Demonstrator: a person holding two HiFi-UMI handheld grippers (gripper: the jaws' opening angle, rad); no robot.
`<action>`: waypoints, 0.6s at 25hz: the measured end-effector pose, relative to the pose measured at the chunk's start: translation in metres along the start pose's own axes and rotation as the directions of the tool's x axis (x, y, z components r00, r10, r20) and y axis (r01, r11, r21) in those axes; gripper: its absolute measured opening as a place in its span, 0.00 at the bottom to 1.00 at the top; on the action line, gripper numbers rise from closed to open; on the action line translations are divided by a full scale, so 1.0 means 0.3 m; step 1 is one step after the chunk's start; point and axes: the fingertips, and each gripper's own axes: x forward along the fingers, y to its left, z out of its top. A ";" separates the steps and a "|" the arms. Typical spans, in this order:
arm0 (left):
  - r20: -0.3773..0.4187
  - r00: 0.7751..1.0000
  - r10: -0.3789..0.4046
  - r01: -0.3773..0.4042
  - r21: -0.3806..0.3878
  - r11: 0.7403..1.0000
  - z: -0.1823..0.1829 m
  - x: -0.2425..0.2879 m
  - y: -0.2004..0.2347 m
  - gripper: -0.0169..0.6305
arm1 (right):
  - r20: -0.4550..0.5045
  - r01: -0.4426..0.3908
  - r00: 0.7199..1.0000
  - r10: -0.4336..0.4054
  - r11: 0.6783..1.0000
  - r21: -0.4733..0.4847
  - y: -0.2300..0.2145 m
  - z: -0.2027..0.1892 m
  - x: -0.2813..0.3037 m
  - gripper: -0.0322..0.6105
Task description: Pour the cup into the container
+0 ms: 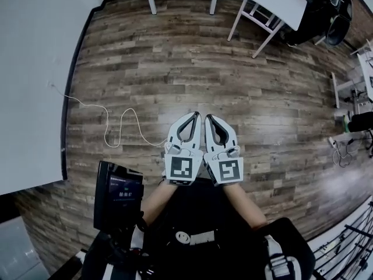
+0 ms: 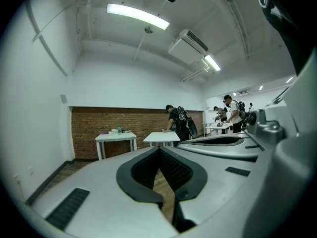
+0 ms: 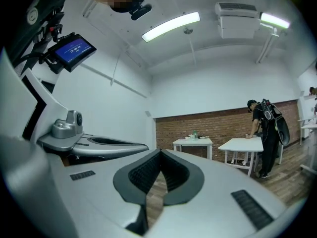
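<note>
Logged left gripper (image 1: 191, 116) and right gripper (image 1: 212, 119) side by side, almost touching, held level over bare floor (image 1: 175, 69). Found both pairs of jaws together, pads meeting at the tips, nothing between them. Saw no cup and no container in any view, so could not place either. Noted small items (image 2: 118, 130) on a far table (image 2: 116, 136) well ahead of left gripper, against the brick wall (image 2: 89, 128). Too small to identify, and judged only as a possible site for the cup. Noted white cable (image 1: 116, 127) looping over the floor to the left of left gripper, its near end lost under that gripper. Noted near table (image 1: 35, 69) further left, and a person (image 2: 177, 120) leaning at another table ahead. Risks, judged: feet catching the cable loop on any walk forward. Left gripper clipping the near table's edge if swung wide. The two grippers knocking together, given how close they sat. Reaching the cup with jaws not yet parted would mean a nudge instead of a grasp, tipping it and spilling the contents before any pour. Heading for the wrong table, since neither target was confirmed. Crowding the person ahead.
</note>
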 end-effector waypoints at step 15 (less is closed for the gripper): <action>-0.017 1.000 -0.001 0.001 -0.026 1.000 0.010 0.315 0.044 0.03 | 0.043 -0.026 0.999 0.026 1.000 0.000 -0.234 0.046 0.211 0.04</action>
